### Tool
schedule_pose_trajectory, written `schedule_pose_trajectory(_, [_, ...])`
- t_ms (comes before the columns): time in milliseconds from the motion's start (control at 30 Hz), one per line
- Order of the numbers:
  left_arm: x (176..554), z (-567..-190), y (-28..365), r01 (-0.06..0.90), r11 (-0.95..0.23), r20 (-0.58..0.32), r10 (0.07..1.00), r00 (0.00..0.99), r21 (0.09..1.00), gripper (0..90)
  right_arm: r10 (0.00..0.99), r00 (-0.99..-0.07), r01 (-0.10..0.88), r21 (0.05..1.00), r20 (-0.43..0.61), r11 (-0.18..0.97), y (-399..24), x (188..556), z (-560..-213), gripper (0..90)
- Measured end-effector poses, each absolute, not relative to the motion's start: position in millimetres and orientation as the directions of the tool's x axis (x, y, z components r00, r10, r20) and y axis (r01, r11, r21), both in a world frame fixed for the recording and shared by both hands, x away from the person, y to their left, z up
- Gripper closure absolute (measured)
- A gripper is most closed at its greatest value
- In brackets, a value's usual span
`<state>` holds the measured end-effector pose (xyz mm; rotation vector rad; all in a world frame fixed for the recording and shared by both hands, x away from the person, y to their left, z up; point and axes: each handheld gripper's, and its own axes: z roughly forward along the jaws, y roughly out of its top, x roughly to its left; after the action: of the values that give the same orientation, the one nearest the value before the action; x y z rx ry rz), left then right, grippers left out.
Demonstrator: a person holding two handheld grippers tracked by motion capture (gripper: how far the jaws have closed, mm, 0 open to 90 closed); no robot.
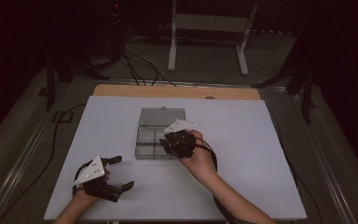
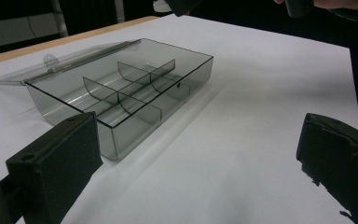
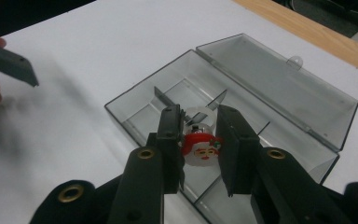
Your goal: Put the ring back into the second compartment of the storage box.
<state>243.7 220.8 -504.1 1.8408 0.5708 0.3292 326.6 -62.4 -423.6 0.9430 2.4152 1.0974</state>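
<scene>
Smoky clear plastic forms the compartment box (image 3: 242, 102) lying open on the white table (image 1: 242, 140). Right gripper (image 3: 200, 144) hangs over its compartments, fingers (image 3: 170, 140) pinching a small Santa ring (image 3: 200, 148). Left gripper (image 1: 119, 172) rests near the table's front edge, fingers spread, holding nothing.

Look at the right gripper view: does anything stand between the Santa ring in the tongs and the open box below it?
Nothing visible does. The right tongs hold the Santa ring above the box, whose lid lies folded back. The dividers stand upright beneath it, so the ring would need to come down into a compartment, not onto an edge.
</scene>
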Motion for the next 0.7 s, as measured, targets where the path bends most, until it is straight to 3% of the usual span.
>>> schedule_pose_trajectory(700, [243.7,-504.2,220.6,0.223,-0.261,-0.052,0.532,0.845,0.939,0.9,0.715,-0.699,0.478,0.741,-0.003,0.471,-53.7,359.2,-432.3,71.7])
